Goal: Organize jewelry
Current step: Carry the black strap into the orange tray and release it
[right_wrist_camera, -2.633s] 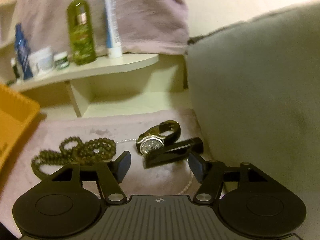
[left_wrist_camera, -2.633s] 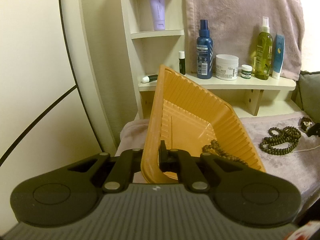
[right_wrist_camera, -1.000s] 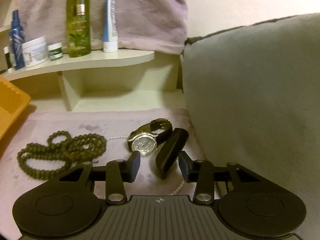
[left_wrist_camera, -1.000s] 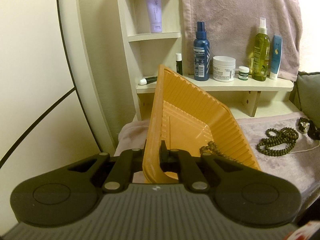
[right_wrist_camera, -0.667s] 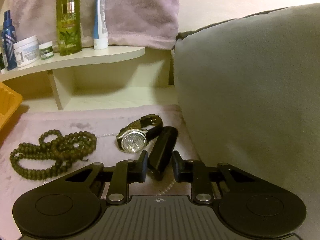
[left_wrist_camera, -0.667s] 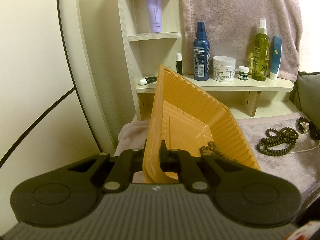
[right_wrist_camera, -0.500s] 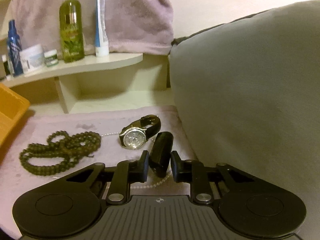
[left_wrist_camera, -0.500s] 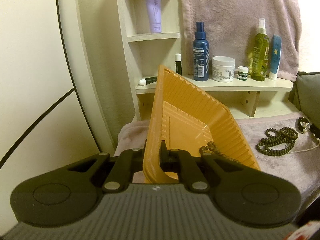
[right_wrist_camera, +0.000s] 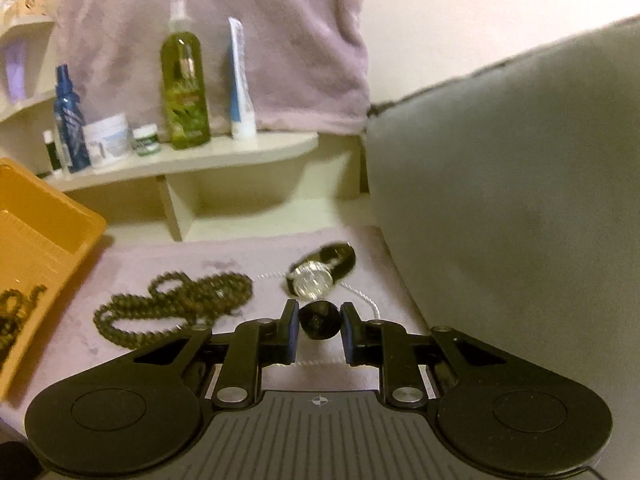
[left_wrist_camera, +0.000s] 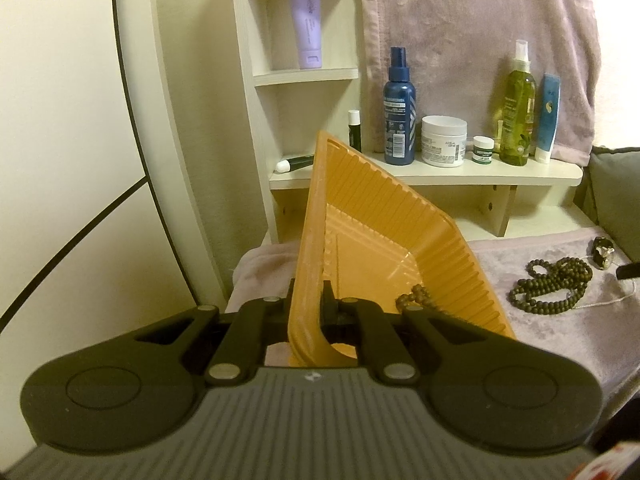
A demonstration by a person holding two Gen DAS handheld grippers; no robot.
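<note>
A small black cylindrical case (right_wrist_camera: 319, 321) is seen end-on between the pads of the right claw (right_wrist_camera: 319, 330); its round dark face is blurred, and no marking can be read. The right claw is narrowed to a small gap, both pads pressing on the case, which appears lifted clear of the pink towel-covered surface (right_wrist_camera: 160, 264). Just beyond the case, a wristwatch (right_wrist_camera: 316, 278) with a silver dial and dark strap lies on the towel, with a thin white cord (right_wrist_camera: 360, 292) beside it. A pile of dark green bead necklaces (right_wrist_camera: 176, 300) lies to the left of the watch, apart from the claw.

The left claw (left_wrist_camera: 307, 300) is closed nearly fully on the near rim of an orange ribbed plastic tray (left_wrist_camera: 384, 232), which is held tilted up on its edge. A string of brown beads (left_wrist_camera: 412, 296) is seen inside the tray near its lower corner. Behind, a shelf (left_wrist_camera: 480, 172) carries bottles and jars.
</note>
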